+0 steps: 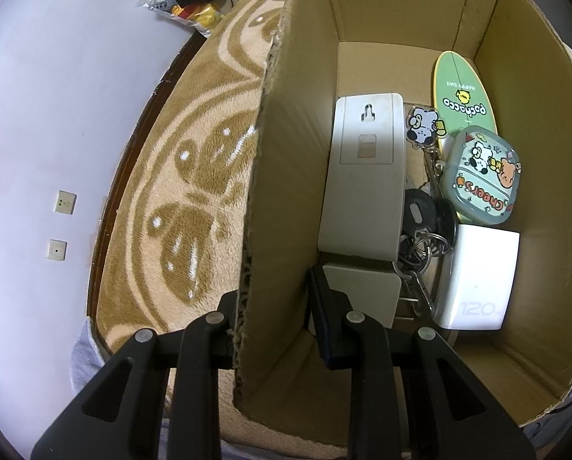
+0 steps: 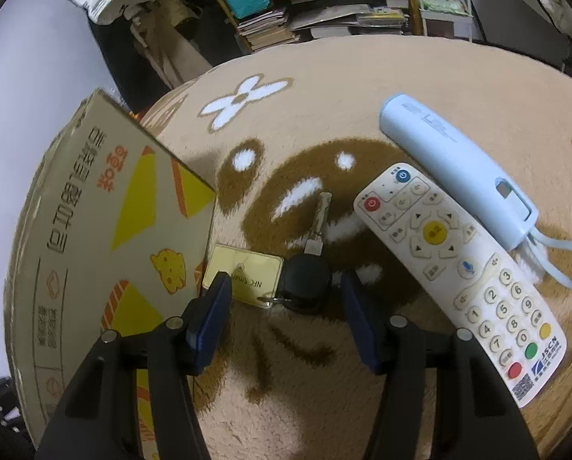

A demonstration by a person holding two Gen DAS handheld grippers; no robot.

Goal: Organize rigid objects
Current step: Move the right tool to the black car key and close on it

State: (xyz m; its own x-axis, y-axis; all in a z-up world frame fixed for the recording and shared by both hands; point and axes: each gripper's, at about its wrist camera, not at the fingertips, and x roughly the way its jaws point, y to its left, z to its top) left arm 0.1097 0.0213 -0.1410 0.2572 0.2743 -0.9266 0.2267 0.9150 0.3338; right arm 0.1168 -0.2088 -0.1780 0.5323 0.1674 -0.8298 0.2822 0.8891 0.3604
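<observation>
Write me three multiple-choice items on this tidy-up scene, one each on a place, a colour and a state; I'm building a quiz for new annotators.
1. Where does the black key lie?
A. inside the cardboard box
B. on the blanket between the right gripper's fingers
C. on top of the remote

2. What colour is the remote's round centre button?
A. yellow
B. purple
C. black

3. How is the left gripper set?
A. closed on the charger
B. open in free air
C. straddling the cardboard box wall

Answers:
1 B, the key sits on the blanket ahead of the right gripper.
2 A, it shows yellow.
3 C, one finger outside, one inside.
</observation>
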